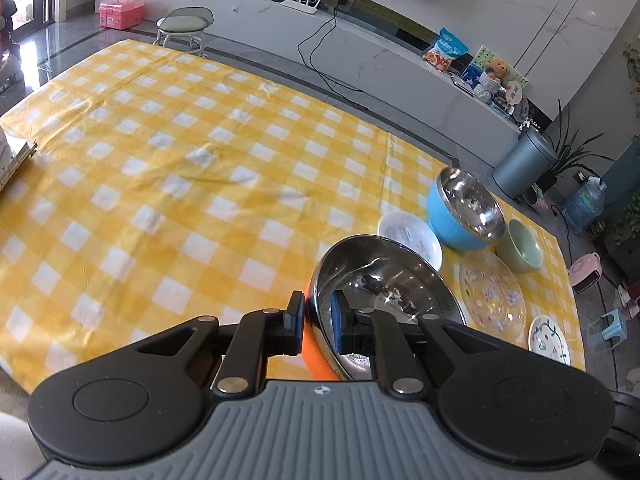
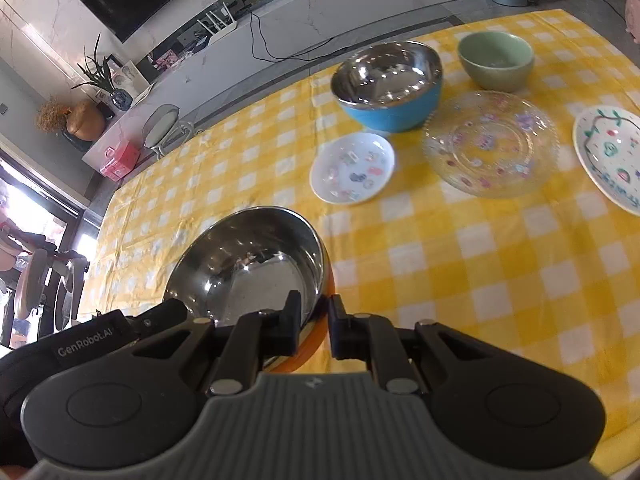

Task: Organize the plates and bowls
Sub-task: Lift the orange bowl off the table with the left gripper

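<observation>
An orange bowl with a steel lining (image 1: 380, 280) (image 2: 256, 256) is tilted above the yellow checked tablecloth (image 1: 180, 160). My left gripper (image 1: 318, 312) is shut on its rim, one finger inside, one outside. My right gripper (image 2: 314, 320) is shut on the rim at another side. The left gripper's body (image 2: 92, 340) shows at the left of the right wrist view. Beyond stand a blue steel-lined bowl (image 2: 390, 84) (image 1: 464, 212), a green bowl (image 2: 496, 60) (image 1: 522, 250), a small white plate (image 2: 352, 168) (image 1: 412, 236), a clear glass plate (image 2: 490, 144) (image 1: 492, 294) and a white patterned plate (image 2: 612, 156) (image 1: 548, 338).
A stack of flat items (image 1: 12, 160) lies at the table's left edge. A low marble cabinet (image 1: 360, 52) runs behind the table, with a stool (image 1: 184, 26), a pink box (image 1: 120, 10) and a grey bin (image 1: 524, 160) on the floor.
</observation>
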Demonstrator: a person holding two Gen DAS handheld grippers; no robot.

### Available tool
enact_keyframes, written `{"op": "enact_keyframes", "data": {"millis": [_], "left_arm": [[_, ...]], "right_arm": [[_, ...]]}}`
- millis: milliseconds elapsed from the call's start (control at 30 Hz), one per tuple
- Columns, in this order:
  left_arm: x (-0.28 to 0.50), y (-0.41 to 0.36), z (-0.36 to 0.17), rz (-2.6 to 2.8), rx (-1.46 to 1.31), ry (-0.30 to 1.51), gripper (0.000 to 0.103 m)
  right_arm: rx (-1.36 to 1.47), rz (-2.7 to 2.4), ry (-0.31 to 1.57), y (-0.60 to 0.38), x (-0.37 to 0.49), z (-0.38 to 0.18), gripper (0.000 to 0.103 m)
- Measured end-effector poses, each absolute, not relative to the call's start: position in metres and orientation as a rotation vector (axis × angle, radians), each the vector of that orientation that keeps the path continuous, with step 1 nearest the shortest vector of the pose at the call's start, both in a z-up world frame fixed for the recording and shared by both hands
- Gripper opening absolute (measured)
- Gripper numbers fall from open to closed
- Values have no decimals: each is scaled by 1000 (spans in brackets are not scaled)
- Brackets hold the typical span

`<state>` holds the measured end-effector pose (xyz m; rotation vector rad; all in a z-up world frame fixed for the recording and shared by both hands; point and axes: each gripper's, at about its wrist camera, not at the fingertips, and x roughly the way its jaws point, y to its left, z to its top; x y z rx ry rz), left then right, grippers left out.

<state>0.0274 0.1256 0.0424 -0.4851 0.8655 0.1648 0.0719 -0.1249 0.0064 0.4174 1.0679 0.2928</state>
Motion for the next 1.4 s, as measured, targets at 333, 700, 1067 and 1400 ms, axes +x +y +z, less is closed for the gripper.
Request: {"op": "enact_keyframes", "data": {"millis": [333, 700, 1067, 1400], "left_arm": [[12, 110, 24, 139, -513, 880, 15], [9, 114, 5, 155, -500, 921, 15], [5, 119, 0, 150, -516, 953, 15], [1, 117, 14, 174, -478, 929, 24]], "right_arm": [[445, 277, 1077, -150, 51, -8, 12], [423, 281, 1096, -143, 51, -24, 12], [461, 286, 1131, -145, 46, -28, 11], [400, 295, 1118, -143, 39, -19, 28]]}}
